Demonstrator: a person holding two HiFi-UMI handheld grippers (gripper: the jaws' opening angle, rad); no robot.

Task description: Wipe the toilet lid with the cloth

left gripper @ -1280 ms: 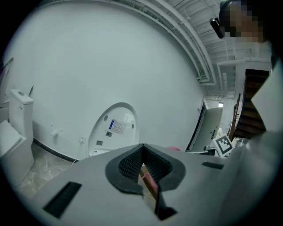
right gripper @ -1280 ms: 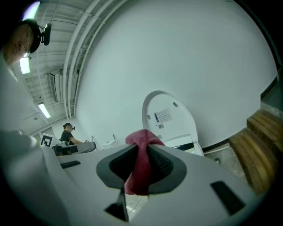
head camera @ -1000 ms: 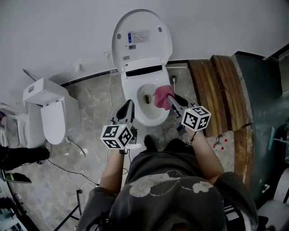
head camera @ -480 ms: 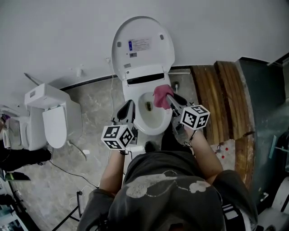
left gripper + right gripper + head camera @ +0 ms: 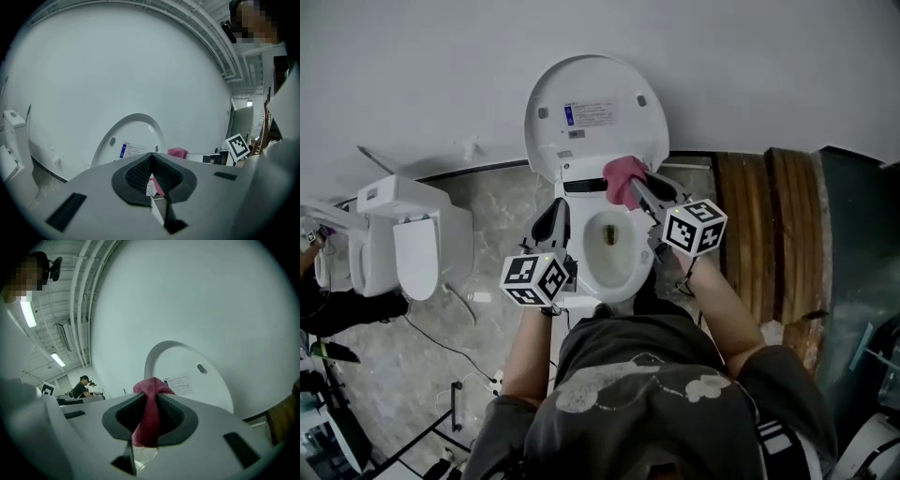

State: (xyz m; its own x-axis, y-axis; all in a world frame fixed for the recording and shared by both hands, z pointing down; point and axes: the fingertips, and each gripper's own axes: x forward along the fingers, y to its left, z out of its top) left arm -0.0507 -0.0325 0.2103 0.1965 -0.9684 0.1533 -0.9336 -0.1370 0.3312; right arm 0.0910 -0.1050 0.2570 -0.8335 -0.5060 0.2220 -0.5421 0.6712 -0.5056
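Observation:
The white toilet lid (image 5: 595, 112) stands raised against the wall, with a printed label on its inner face. My right gripper (image 5: 636, 186) is shut on a pink cloth (image 5: 623, 178), which hangs near the lid's lower right edge, above the back of the bowl (image 5: 614, 272). In the right gripper view the cloth (image 5: 149, 413) bulges out between the jaws, with the lid (image 5: 187, 376) just beyond. My left gripper (image 5: 551, 220) is shut and holds nothing, beside the bowl's left rim. From the left gripper view the lid (image 5: 131, 140) and the cloth (image 5: 178, 152) show ahead.
A second white toilet (image 5: 408, 239) stands to the left on the marble floor. Wooden boards (image 5: 769, 216) lie to the right of the bowl. Cables (image 5: 441, 337) trail over the floor at lower left. The grey wall is directly behind the lid.
Both grippers moved forward toward the raised lid. The cloth went from over the bowl's right rim up to the lid's lower edge.

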